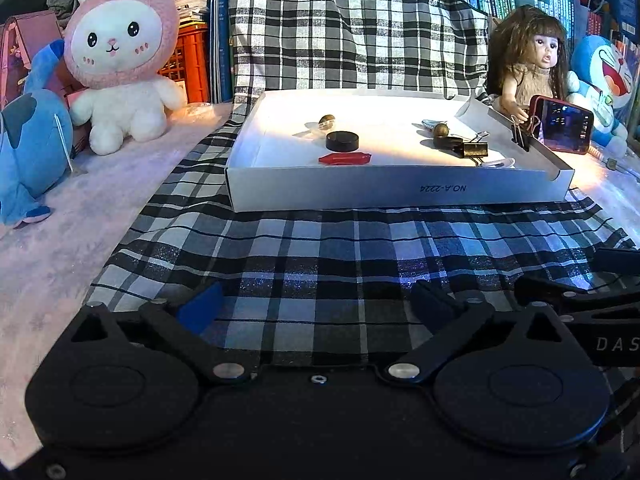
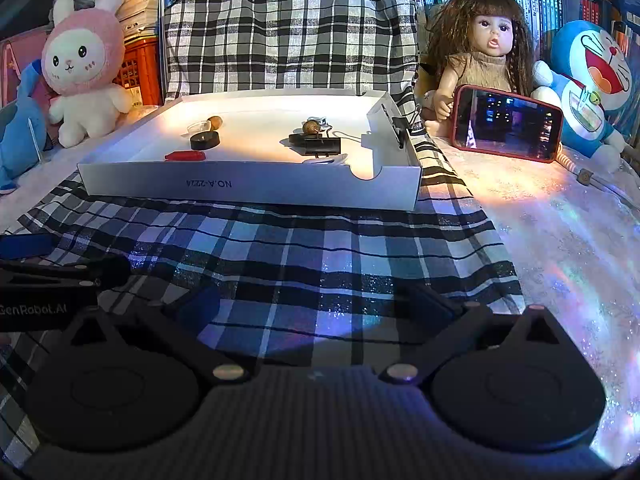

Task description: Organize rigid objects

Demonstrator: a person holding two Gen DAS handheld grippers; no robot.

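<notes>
A shallow white box [image 1: 400,194] [image 2: 248,188] stands on the plaid cloth ahead of both grippers. In it lie a black puck [image 1: 342,141] [image 2: 205,141], a red flat piece [image 1: 345,158] [image 2: 185,155], two brown nuts [image 1: 327,121] [image 1: 441,129], a black binder clip [image 1: 475,148] [image 2: 322,146] and a white clip [image 1: 498,163]. Another binder clip [image 1: 520,136] grips the box's right wall. My left gripper [image 1: 316,304] is open and empty, well short of the box. My right gripper [image 2: 316,304] is open and empty too.
A pink rabbit plush [image 1: 120,56] and a blue plush [image 1: 28,152] sit at the left. A doll [image 2: 488,52], a red-cased phone [image 2: 506,122] and a blue cat plush [image 2: 588,80] sit at the right. Books line the back.
</notes>
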